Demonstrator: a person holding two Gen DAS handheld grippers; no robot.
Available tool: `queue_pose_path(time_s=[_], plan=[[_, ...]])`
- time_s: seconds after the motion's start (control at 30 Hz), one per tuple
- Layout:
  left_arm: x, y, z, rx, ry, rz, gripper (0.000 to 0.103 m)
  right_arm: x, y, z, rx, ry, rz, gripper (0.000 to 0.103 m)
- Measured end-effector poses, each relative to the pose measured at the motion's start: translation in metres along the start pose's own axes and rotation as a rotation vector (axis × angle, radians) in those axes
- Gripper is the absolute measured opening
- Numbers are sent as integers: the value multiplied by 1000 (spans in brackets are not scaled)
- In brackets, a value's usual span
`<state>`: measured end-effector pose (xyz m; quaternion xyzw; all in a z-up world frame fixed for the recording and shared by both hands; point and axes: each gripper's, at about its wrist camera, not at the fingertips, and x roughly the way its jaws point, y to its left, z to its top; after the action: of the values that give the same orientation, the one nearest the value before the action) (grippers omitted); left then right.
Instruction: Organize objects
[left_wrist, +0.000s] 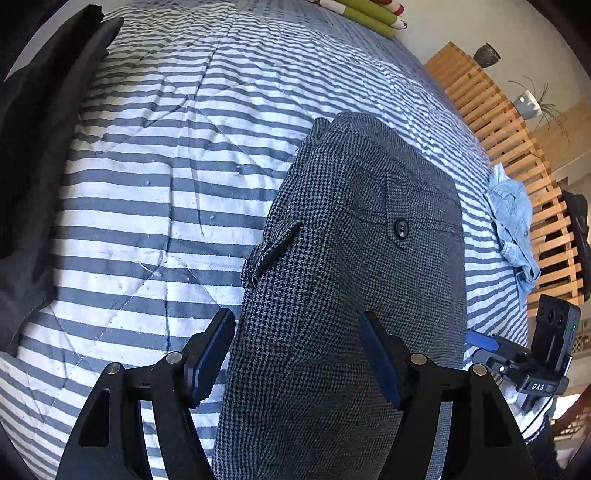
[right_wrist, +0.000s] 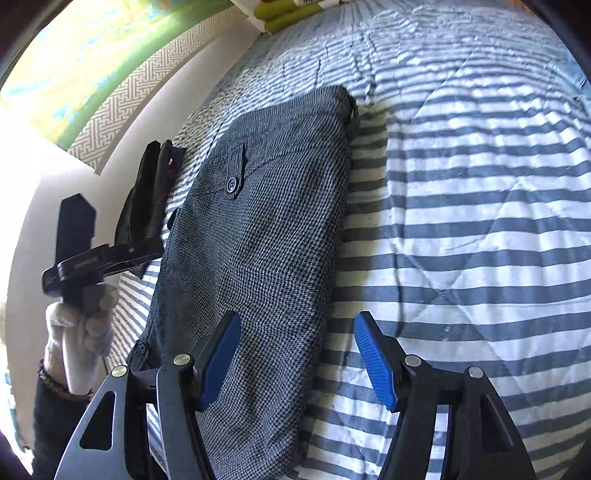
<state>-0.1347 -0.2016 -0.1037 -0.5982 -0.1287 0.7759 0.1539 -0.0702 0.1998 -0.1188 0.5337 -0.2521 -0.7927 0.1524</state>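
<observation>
Folded grey houndstooth trousers (left_wrist: 354, 266) lie on a blue-and-white striped quilt (left_wrist: 155, 177). My left gripper (left_wrist: 295, 354) is open, its blue pads either side of the trousers' near end. In the right wrist view the trousers (right_wrist: 258, 229) lie left of centre on the quilt (right_wrist: 480, 206). My right gripper (right_wrist: 295, 354) is open over the trousers' right edge, with nothing held. The other gripper shows at each view's edge: the right one (left_wrist: 517, 354) and the left one (right_wrist: 92, 258) in a gloved hand.
A light blue denim garment (left_wrist: 513, 225) lies at the quilt's right edge by a wooden slatted frame (left_wrist: 517, 147). Dark clothing (left_wrist: 33, 129) lies on the left; it also shows in the right wrist view (right_wrist: 147, 192). Green and striped pillows (left_wrist: 373, 13) sit at the far end.
</observation>
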Motion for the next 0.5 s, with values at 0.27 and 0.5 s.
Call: queue_pose_path(time_s=[0.27,0.5], plan=[[24,-2,-7,62,36,-19,79,16,-3,-5,-13,60,22,60],[20,-6,-12,125,7,-3,62,23,-5,-7,2,57,103,59]])
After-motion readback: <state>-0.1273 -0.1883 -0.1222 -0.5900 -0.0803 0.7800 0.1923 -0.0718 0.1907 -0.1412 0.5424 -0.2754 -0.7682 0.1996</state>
